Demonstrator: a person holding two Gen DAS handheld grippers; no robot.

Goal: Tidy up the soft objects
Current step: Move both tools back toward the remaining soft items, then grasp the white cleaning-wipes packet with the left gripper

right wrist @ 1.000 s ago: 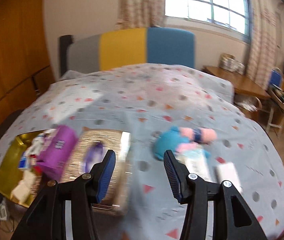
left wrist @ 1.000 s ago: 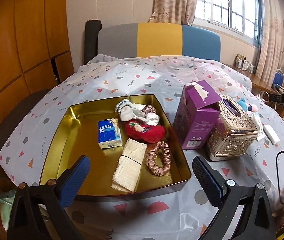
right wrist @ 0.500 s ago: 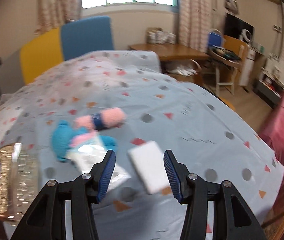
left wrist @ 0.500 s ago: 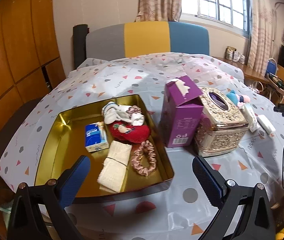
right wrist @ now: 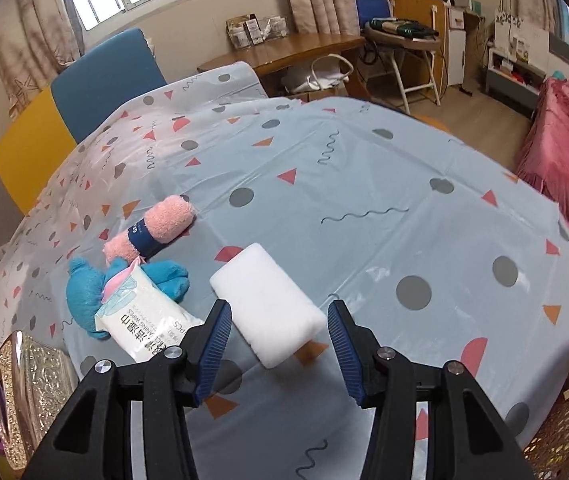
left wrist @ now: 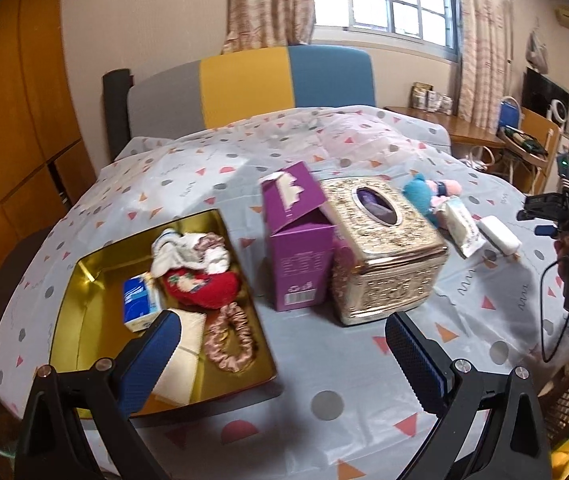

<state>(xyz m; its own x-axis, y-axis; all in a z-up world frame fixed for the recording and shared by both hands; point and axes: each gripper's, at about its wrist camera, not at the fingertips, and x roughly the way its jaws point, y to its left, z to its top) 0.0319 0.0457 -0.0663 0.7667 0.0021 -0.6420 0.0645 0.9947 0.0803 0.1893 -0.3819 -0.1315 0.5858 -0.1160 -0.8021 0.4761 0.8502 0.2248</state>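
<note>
A white sponge block [right wrist: 266, 303] lies on the tablecloth just ahead of my right gripper [right wrist: 278, 330], which is open with its near end between the blue pads, untouched. Left of it lie a wipes packet [right wrist: 144, 320], a blue plush [right wrist: 84, 292] and a rolled pink towel [right wrist: 156, 230]. My left gripper [left wrist: 280, 344] is open and empty above the table's near side. Its left finger overlaps the gold tin tray [left wrist: 84, 276], which holds a red plush [left wrist: 204, 284], a white cloth [left wrist: 188, 254], a pink scrunchie [left wrist: 230, 336], a tissue pack [left wrist: 138, 300] and a folded beige cloth [left wrist: 180, 364].
A purple tissue box [left wrist: 298, 236] and an ornate gold tissue box [left wrist: 380, 240] stand mid-table between tray and soft items. The right hand with its gripper [left wrist: 564, 216] shows at the far right of the left wrist view. Chairs and a wooden side table [right wrist: 304, 46] stand beyond the table.
The right gripper swung right from the tissue boxes and dropped over the white sponge. The left gripper drifted right, so the tray now sits further left in its view.
</note>
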